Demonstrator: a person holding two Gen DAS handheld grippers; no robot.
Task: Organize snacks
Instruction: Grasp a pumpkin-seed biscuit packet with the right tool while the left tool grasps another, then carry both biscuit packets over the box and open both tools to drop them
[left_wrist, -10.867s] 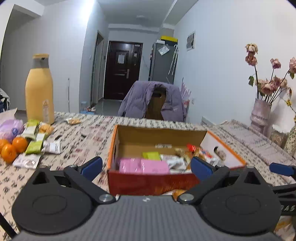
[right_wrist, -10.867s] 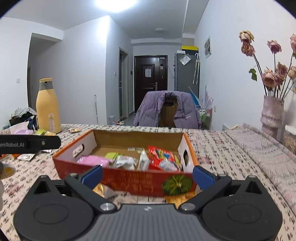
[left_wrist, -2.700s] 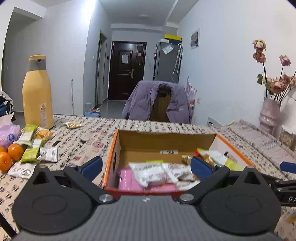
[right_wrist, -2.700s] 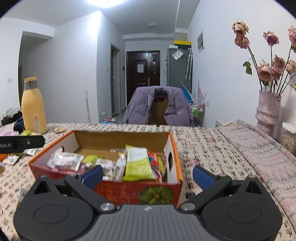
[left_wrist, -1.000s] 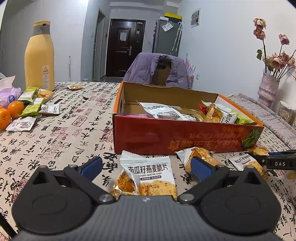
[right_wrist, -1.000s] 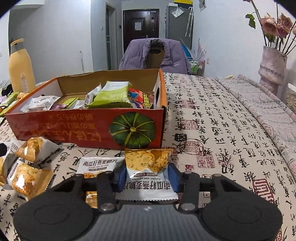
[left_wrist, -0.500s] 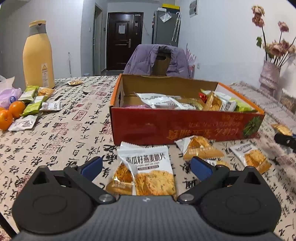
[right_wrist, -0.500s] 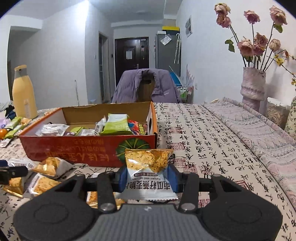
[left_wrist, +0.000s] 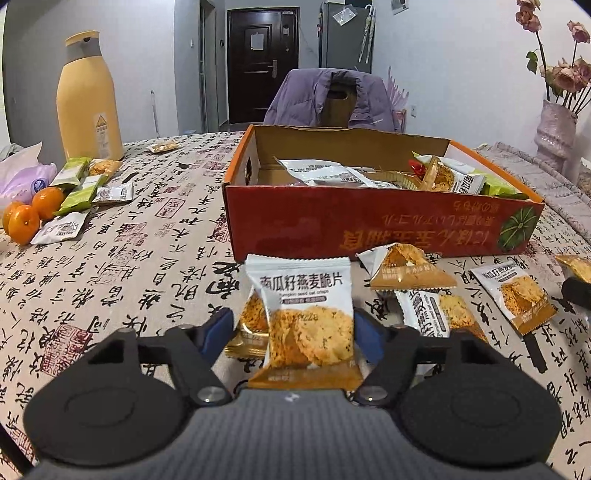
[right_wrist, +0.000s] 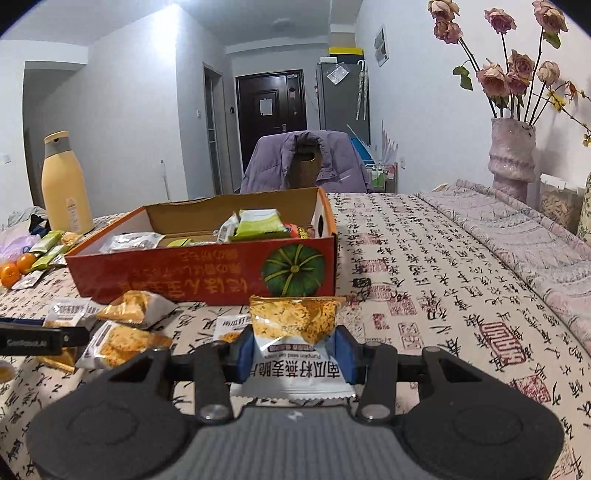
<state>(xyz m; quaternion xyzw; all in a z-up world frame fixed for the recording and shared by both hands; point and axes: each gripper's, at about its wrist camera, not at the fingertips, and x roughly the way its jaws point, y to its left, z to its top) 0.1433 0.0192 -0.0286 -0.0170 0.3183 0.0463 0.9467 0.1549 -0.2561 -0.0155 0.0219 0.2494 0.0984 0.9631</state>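
An open red cardboard box with several snack packets inside stands on the table; it also shows in the right wrist view. My left gripper is closed around two oat-crisp packets that lie on the table in front of the box. My right gripper is shut on one oat-crisp packet and holds it up above the table, short of the box's front right corner. Several more oat-crisp packets lie loose on the table before the box.
A yellow bottle, oranges and small green and white packets lie at the far left. A vase of dried roses stands at the far right. A chair with a purple jacket is behind the table.
My left gripper has closed from wide open onto the packets in front of it. My right gripper has lifted its packet a little higher.
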